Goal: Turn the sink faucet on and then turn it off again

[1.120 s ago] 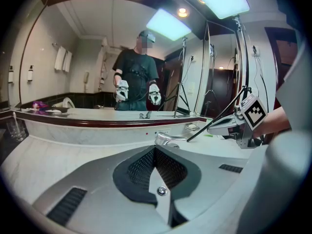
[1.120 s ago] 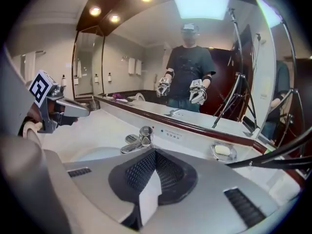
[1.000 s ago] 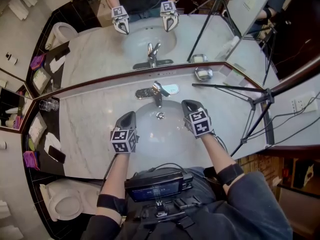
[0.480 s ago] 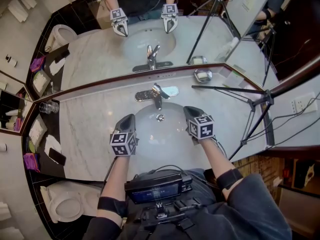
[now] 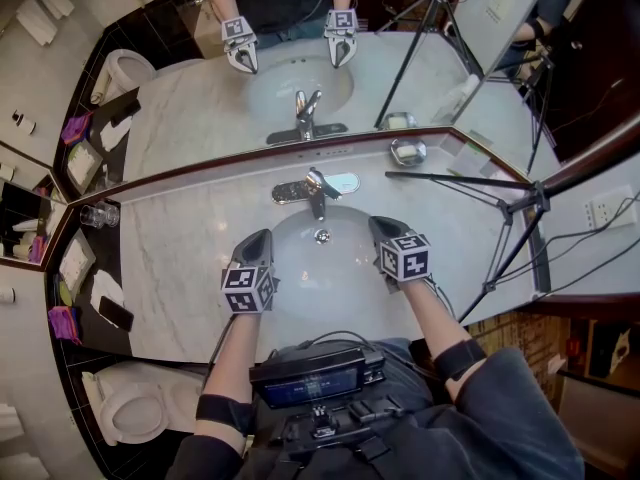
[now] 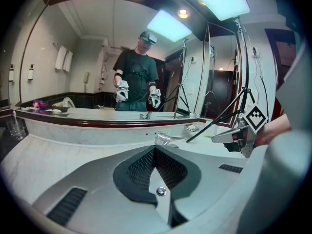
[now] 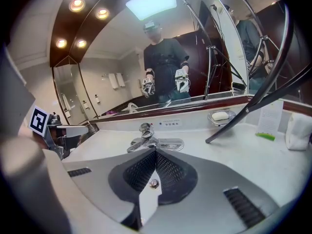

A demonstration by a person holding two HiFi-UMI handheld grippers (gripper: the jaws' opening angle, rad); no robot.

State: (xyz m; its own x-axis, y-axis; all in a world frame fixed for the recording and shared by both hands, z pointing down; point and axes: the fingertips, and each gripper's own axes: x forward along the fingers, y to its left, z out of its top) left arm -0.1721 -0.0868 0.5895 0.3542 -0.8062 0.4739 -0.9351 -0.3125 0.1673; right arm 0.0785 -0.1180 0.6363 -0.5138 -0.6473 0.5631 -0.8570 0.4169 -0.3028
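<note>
The chrome faucet (image 5: 312, 186) stands at the back rim of the white sink basin (image 5: 300, 278), its lever lying over the spout; no running water shows. My left gripper (image 5: 262, 236) hovers over the basin's left side and is shut with nothing in it. My right gripper (image 5: 378, 224) hangs over the basin's right side, also shut and empty. Both stop short of the faucet and do not touch it. In the left gripper view the faucet (image 6: 165, 139) sits just beyond the closed tips of the left gripper (image 6: 155, 147). The right gripper view shows the faucet (image 7: 145, 140) right above the meeting tips of the right gripper (image 7: 156, 151).
A mirror runs along the back of the marble counter (image 5: 190, 248). A soap dish (image 5: 407, 150) sits at the back right, and a black tripod (image 5: 500, 203) reaches over the counter's right end. A glass (image 5: 97, 213) and a phone (image 5: 113, 311) lie left; a toilet (image 5: 125, 408) stands below left.
My right gripper has rolled about its own axis and dropped slightly toward the basin's near right rim. The left gripper has held still.
</note>
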